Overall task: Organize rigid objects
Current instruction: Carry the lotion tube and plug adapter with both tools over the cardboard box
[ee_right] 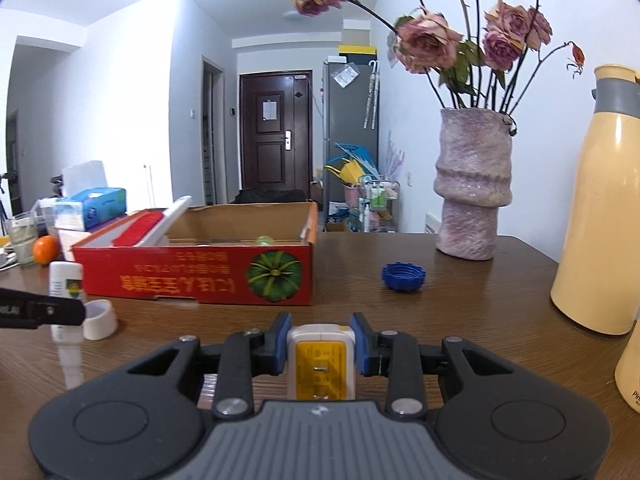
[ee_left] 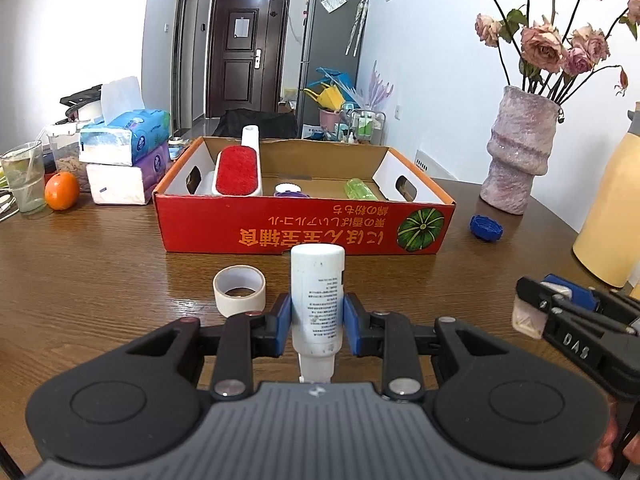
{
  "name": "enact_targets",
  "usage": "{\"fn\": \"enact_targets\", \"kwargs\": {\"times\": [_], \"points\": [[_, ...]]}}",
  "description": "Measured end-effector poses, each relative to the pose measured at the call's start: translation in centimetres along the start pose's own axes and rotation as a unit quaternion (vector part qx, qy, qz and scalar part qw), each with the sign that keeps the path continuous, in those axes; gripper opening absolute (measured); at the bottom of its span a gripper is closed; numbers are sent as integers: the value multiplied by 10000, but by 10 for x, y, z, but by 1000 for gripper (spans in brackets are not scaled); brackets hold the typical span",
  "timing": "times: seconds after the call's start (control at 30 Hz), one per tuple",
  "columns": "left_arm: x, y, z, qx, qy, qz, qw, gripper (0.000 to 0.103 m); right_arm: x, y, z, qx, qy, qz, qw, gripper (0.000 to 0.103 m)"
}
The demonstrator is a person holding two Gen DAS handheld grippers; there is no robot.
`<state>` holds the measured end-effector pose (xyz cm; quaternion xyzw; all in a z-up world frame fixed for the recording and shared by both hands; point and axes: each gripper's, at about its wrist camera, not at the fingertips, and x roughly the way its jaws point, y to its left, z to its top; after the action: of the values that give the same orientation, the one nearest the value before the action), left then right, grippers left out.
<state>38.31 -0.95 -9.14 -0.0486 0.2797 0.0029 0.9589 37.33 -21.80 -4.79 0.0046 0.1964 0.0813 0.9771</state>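
My left gripper (ee_left: 317, 322) is shut on a white bottle (ee_left: 318, 288), held upright just above the wooden table, in front of the red cardboard box (ee_left: 304, 226). My right gripper (ee_right: 321, 344) is shut on a white and yellow power adapter (ee_right: 321, 364), low over the table, right of the left gripper. The box holds a red lint brush (ee_left: 237, 170), a purple-rimmed lid (ee_left: 290, 191) and a green bottle (ee_left: 360, 189). A roll of masking tape (ee_left: 239, 289) lies on the table left of the bottle. A blue cap (ee_right: 403, 276) lies right of the box.
A pink vase with dried roses (ee_right: 472, 184) stands at the back right. A yellow thermos (ee_right: 600, 208) stands at the far right. Tissue packs (ee_left: 124, 156), an orange (ee_left: 62, 191) and a glass (ee_left: 24, 176) stand left of the box.
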Motion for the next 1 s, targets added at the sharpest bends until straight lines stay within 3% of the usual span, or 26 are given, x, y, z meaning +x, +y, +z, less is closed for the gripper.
{"fn": "enact_targets", "kwargs": {"times": [0.53, 1.0], "points": [[-25, 16, 9, -172, -193, -30, 9997, 28, -17, 39, 7, 155, -181, 248, 9994, 31], [-25, 32, 32, -301, -374, 85, 9988, 28, -7, 61, 27, 303, -340, 356, 9983, 31]]}}
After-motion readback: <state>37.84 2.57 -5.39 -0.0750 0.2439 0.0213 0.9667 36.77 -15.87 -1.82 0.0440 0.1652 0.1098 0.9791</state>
